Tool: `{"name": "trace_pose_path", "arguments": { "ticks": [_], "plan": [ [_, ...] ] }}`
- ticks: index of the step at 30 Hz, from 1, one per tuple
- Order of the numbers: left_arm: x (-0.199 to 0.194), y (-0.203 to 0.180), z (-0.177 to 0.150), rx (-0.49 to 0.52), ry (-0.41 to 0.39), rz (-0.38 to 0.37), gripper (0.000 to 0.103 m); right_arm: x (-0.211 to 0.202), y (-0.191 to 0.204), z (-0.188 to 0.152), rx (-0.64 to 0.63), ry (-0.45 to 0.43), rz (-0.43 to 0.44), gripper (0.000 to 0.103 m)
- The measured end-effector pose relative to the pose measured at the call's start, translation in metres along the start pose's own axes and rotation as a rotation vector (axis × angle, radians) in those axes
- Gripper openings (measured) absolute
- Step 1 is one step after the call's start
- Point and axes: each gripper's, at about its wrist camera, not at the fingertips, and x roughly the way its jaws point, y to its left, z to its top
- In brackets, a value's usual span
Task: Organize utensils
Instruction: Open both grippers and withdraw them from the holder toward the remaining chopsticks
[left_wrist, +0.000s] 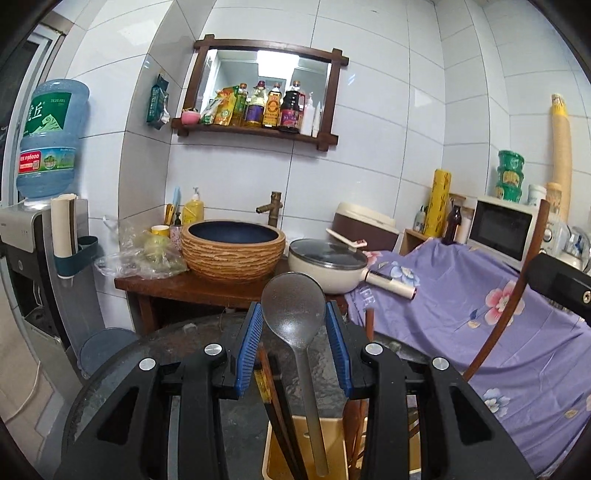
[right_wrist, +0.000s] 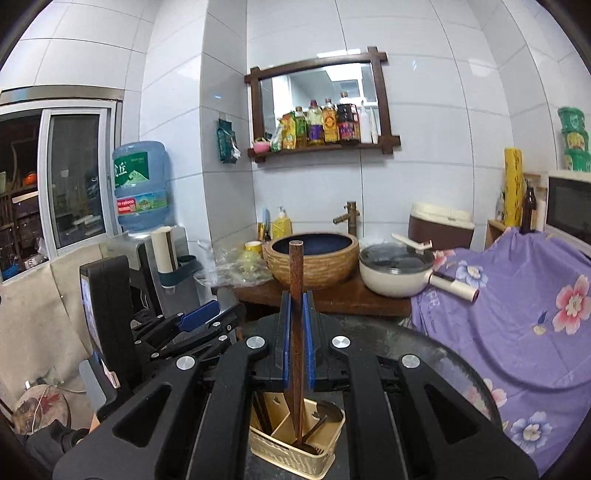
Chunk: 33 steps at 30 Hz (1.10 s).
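Note:
My left gripper (left_wrist: 294, 306) is shut on the bowl of a grey translucent spoon (left_wrist: 293, 299); both blue pads touch the bowl's sides. The spoon's handle runs back toward the camera, over a cream utensil holder (left_wrist: 277, 450). Dark chopsticks (left_wrist: 273, 391) stand up from the holder beside the left pad. My right gripper (right_wrist: 296, 295) is shut on an upright brown chopstick (right_wrist: 295, 266) whose lower end reaches into the divided holder (right_wrist: 295, 458). A dark utensil (right_wrist: 325, 413) lies in the holder's right compartment. The left gripper (right_wrist: 207, 321) shows to the left of the right one.
The holder stands on a round dark glass table (right_wrist: 443, 354). Behind it are a woven basin (left_wrist: 232, 251) on a wooden stand and a cream lidded pot (left_wrist: 325, 266). A purple flowered cloth (left_wrist: 480, 332) covers the right side, and a water dispenser (left_wrist: 37, 258) stands at the left.

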Motion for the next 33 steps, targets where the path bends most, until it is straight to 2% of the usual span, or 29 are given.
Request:
{"name": "trace_pose_path", "arguments": {
  "ticks": [11, 21, 22, 25, 26, 27, 28, 29, 30, 33],
  "plan": [
    [0.019, 0.002, -0.045, 0.034, 0.108, -0.012, 0.035, 0.033, -0.007, -0.062, 0.026, 0.105, 0.0, 0.007],
    [0.025, 0.005, -0.069, 0.058, 0.174, -0.032, 0.036, 0.04, -0.012, -0.089, 0.041, 0.136, 0.003, 0.005],
    [0.024, 0.006, -0.069, 0.054, 0.175, -0.035, 0.038, 0.04, -0.012, -0.089, 0.04, 0.139, 0.009, 0.005],
    [0.015, 0.008, -0.07, 0.042, 0.173, -0.054, 0.053, 0.032, -0.01, -0.095, 0.029, 0.131, 0.0, 0.006],
    [0.011, 0.009, -0.07, 0.037, 0.17, -0.061, 0.059, 0.03, -0.01, -0.097, 0.031, 0.135, 0.001, 0.011],
    [0.005, 0.011, -0.071, 0.029, 0.167, -0.069, 0.066, 0.027, -0.011, -0.101, 0.04, 0.143, 0.005, 0.022],
    [0.0, 0.012, -0.073, 0.024, 0.166, -0.069, 0.069, 0.025, -0.011, -0.104, 0.046, 0.149, 0.005, 0.029],
    [-0.005, 0.015, -0.075, 0.019, 0.167, -0.067, 0.074, 0.02, -0.011, -0.11, 0.055, 0.154, 0.003, 0.04],
    [-0.012, 0.018, -0.079, 0.013, 0.178, -0.062, 0.078, 0.017, -0.011, -0.116, 0.059, 0.16, 0.002, 0.042],
    [-0.022, 0.028, -0.093, -0.001, 0.224, -0.043, 0.08, 0.012, -0.01, -0.138, 0.079, 0.228, -0.009, 0.042]
  ]
}}
